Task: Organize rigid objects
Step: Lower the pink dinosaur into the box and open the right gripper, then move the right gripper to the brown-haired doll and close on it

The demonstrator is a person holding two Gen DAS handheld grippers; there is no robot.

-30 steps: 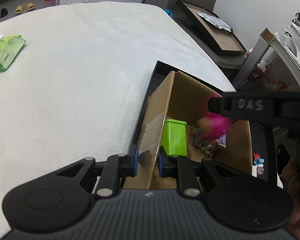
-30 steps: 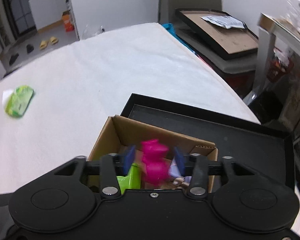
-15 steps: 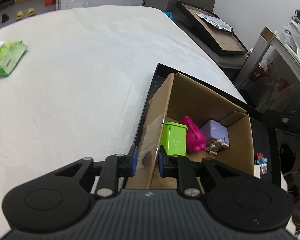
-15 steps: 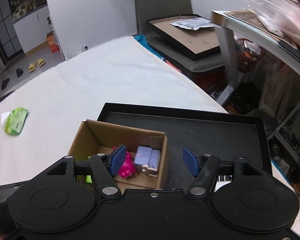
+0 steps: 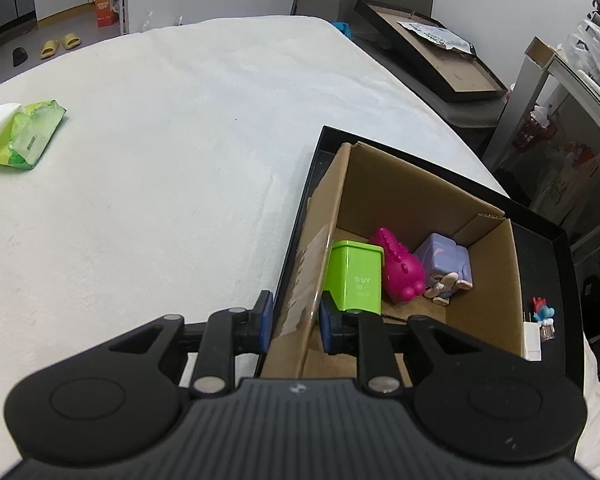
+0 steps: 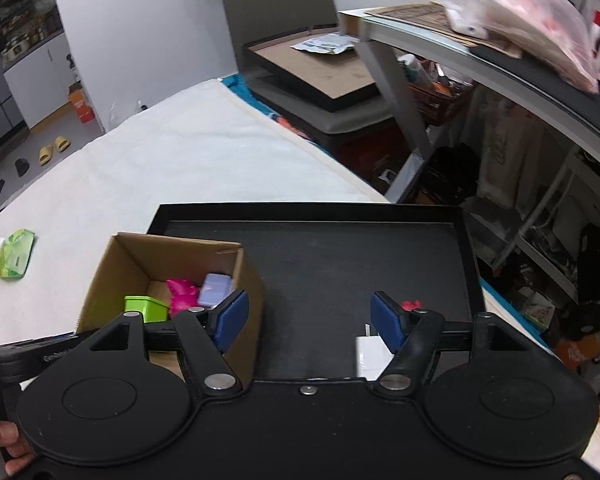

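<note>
An open cardboard box (image 5: 412, 200) (image 6: 132, 264) stands in a black tray (image 5: 552, 248) (image 6: 340, 256). Inside it sit a green box (image 5: 356, 276) (image 6: 146, 308), a magenta toy (image 5: 398, 266) (image 6: 182, 296) and a lilac cube toy (image 5: 444, 262) (image 6: 216, 290). My left gripper (image 5: 294, 318) is shut on the box's near left wall. My right gripper (image 6: 306, 320) is open and empty, held above the tray to the right of the box. A small red and blue figure (image 5: 542, 314) (image 6: 410, 305) stands on a white block (image 5: 532, 340) (image 6: 370, 354) in the tray.
A green wipes packet (image 5: 24, 134) (image 6: 14, 258) lies far left on the white tabletop (image 5: 160, 140). Beyond the table's right edge are a framed board (image 5: 432, 56) (image 6: 316, 68), a metal shelf (image 6: 500, 80) and floor clutter. A hand (image 6: 4, 440) shows at the lower left.
My right gripper let go of the magenta toy, which now rests in the box. It then opened wide and moved right, over the tray. The left gripper kept its hold.
</note>
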